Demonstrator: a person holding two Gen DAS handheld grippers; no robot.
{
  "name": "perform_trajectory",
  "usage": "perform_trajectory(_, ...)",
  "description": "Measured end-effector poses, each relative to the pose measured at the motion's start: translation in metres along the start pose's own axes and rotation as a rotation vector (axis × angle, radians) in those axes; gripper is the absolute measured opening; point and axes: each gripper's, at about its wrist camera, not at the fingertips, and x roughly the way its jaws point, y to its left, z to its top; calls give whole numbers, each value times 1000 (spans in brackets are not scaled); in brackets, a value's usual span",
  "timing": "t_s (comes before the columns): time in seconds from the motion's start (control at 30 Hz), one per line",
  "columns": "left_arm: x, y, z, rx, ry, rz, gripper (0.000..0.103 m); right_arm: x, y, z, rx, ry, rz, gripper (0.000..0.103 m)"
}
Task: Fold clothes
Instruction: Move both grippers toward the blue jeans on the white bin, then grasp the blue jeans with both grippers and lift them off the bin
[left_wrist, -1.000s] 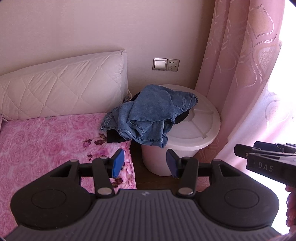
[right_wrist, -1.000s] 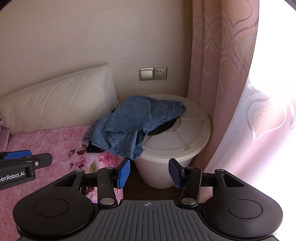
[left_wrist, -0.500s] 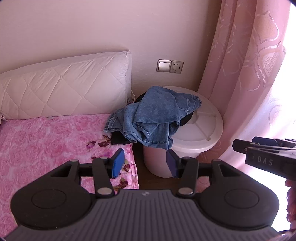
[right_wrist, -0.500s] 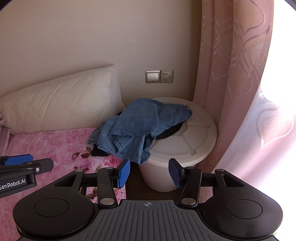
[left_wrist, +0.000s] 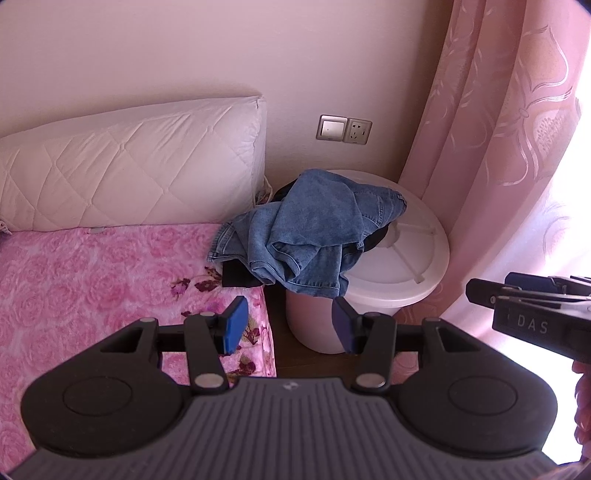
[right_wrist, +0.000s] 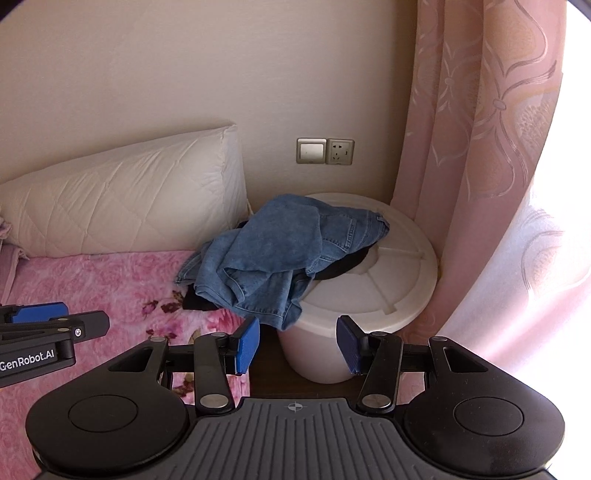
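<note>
A crumpled pair of blue jeans (left_wrist: 310, 229) (right_wrist: 280, 254) lies heaped half on the lid of a white bucket (left_wrist: 402, 266) (right_wrist: 384, 284) and half on the corner of the pink flowered bed (left_wrist: 92, 280) (right_wrist: 96, 284). A dark garment (left_wrist: 240, 277) (right_wrist: 195, 302) peeks out from under the denim. My left gripper (left_wrist: 290, 323) hovers short of the heap, open, nothing between its blue pads. My right gripper (right_wrist: 298, 345) is likewise open and empty, short of the bucket. Each gripper shows at the edge of the other's view.
A white quilted pillow (left_wrist: 129, 166) (right_wrist: 122, 206) leans on the wall at the head of the bed. A switch and socket plate (left_wrist: 343, 129) (right_wrist: 325, 150) sits above the bucket. Pink curtains (left_wrist: 498, 147) (right_wrist: 480, 129) hang at the right. Dark floor (left_wrist: 277, 332) shows between bed and bucket.
Both views have shifted so that the jeans, bucket and pillow sit further right in frame. Both grippers stay open and empty.
</note>
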Motion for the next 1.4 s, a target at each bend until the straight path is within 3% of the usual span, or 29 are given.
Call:
perform_trajectory(0.83, 52, -18, 15, -57, 74, 73, 46, 51, -22, 16, 14, 70, 41, 50)
perform_trajectory(1.1, 104, -23, 25, -74, 136, 87, 46, 97, -57, 22, 87, 137, 52, 50)
perform_trajectory(1.4, 197, -33, 50, -95, 226, 98, 45, 176, -101, 42, 140, 217, 109, 50)
